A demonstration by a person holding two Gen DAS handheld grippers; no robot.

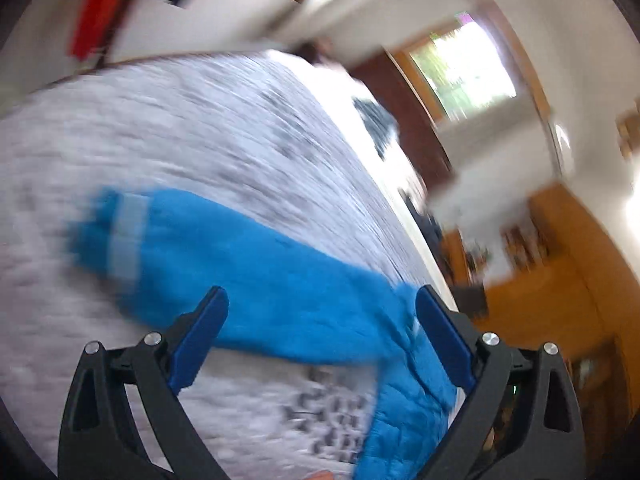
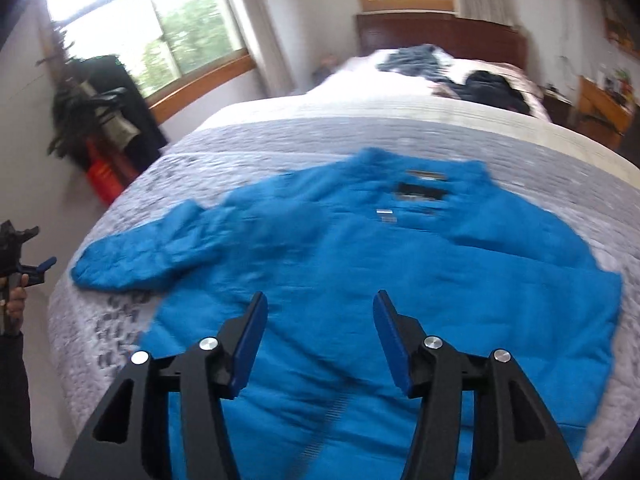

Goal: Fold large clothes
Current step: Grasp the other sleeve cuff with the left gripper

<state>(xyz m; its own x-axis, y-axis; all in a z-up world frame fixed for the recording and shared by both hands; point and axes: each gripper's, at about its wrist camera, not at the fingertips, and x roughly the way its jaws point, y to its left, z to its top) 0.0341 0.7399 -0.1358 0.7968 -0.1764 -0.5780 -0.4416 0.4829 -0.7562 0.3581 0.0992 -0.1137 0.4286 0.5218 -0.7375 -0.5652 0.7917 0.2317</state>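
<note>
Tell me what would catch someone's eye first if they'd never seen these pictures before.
The bright blue jacket spread flat across the grey-and-white quilt, one sleeve stretched towards the bed's edge. Both grippers hang open above it: the right gripper over the body, the left gripper over that sleeve. Farther up the bed lies a dark clothes pile.

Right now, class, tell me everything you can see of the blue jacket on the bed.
The blue jacket is bright blue, looks padded and quilted, and lies spread flat on the grey-and-white bedspread. A dark label sits inside the collar at the far end. A zip line runs down the near part. One sleeve stretches out sideways; the left wrist view shows a pale band near its cuff. Both the left claw and the right claw are open above it, gripping nothing.
</note>
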